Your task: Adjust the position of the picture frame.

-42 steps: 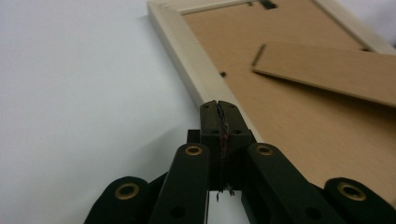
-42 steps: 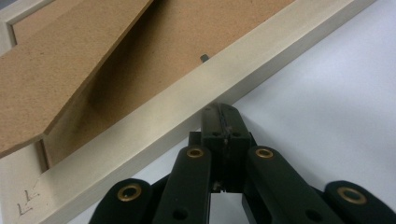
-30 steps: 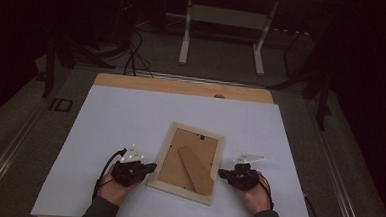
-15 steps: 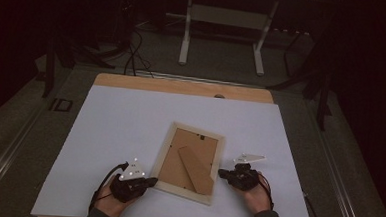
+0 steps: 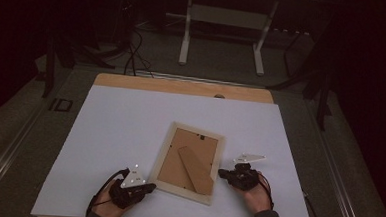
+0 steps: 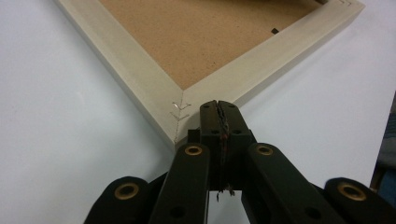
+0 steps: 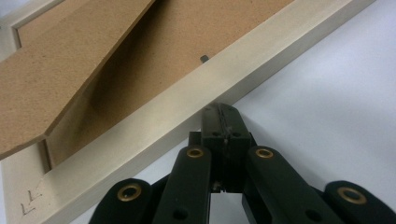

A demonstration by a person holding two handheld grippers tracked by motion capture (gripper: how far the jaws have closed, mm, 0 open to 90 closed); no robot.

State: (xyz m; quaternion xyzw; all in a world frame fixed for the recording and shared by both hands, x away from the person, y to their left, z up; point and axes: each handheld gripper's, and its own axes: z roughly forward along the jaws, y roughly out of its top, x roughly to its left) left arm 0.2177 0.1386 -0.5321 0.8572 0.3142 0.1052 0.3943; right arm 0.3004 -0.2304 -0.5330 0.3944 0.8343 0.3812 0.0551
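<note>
One picture frame (image 5: 190, 162) on my white table sheet (image 5: 130, 130), lower centre of the high view, lying face-down and slightly rotated. Pale wood border, brown fibreboard backing, one brown easel stand (image 5: 197, 170) folded across the back, small dark retaining tabs at the backing's edge, stapled mitre joint at the corner in the left gripper view.

Two grippers — my left gripper (image 5: 147, 187) at bottom left, tip at the frame's near corner, jaws closed on nothing. My right gripper (image 5: 222, 173) at lower right, tip against the frame's side rail, jaws also closed, empty.

Two hands, one frame, one stand.
</note>
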